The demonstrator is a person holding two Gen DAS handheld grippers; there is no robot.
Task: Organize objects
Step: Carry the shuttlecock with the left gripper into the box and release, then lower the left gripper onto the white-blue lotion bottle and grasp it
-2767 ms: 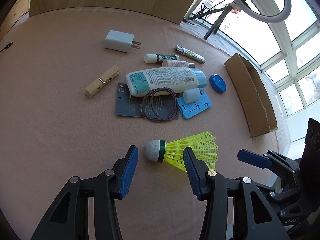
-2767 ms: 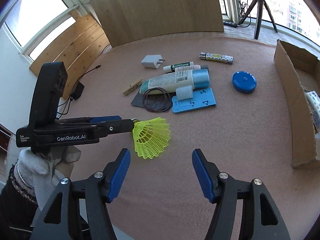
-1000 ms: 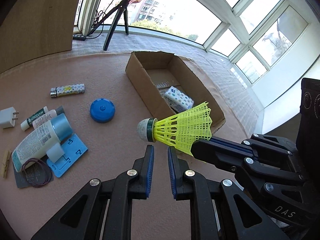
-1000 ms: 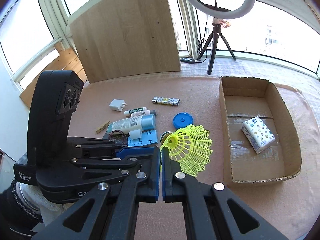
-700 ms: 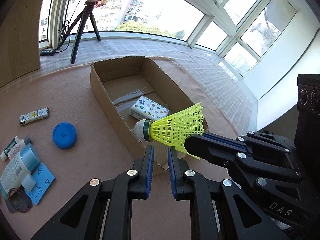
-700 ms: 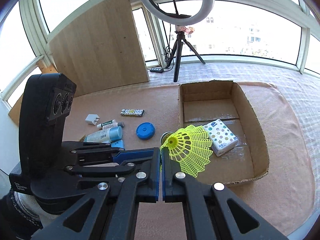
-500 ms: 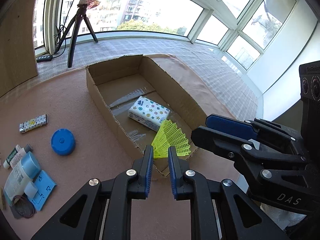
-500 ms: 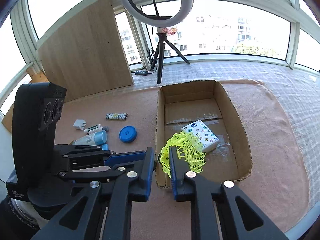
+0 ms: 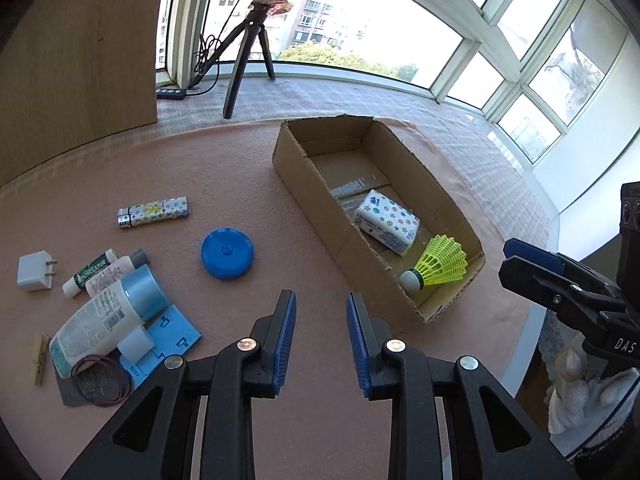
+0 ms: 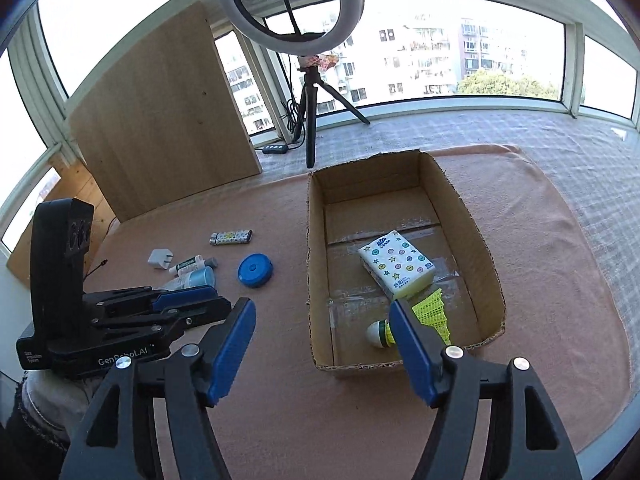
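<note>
Your right gripper (image 10: 322,338) stands wide apart and empty, above the near end of the cardboard box (image 10: 486,248). Your left gripper (image 9: 320,334) is narrower, a moderate gap between its blue pads, also holding nothing, over the mat (image 9: 240,168) just left of the box's near corner.

The shuttlecock (image 9: 438,266) lies on the box floor at the near end, cork pointing near-left, skirt toward the right wall, just beside the tissue pack (image 9: 386,220). Judgement: that item is placed.

What remains sits on the mat well left of the box. Nearest to it is the blue round case (image 9: 227,253). Beyond that, the lighter (image 9: 154,212), long axis running left to right; then the cluster at near left: lotion bottle (image 9: 106,318), lip balm tube (image 9: 90,272), charger plug (image 9: 35,272), blue phone stand (image 9: 166,338), rubber band (image 9: 102,380) and clothespin (image 9: 39,358).

Judgement: the blue case is the likely next pick. It lies ahead and slightly left of your left gripper, the nearer of the two; being round, it imposes no grasp axis. Your left jaws look too narrow to span it, so widen them first.
</note>
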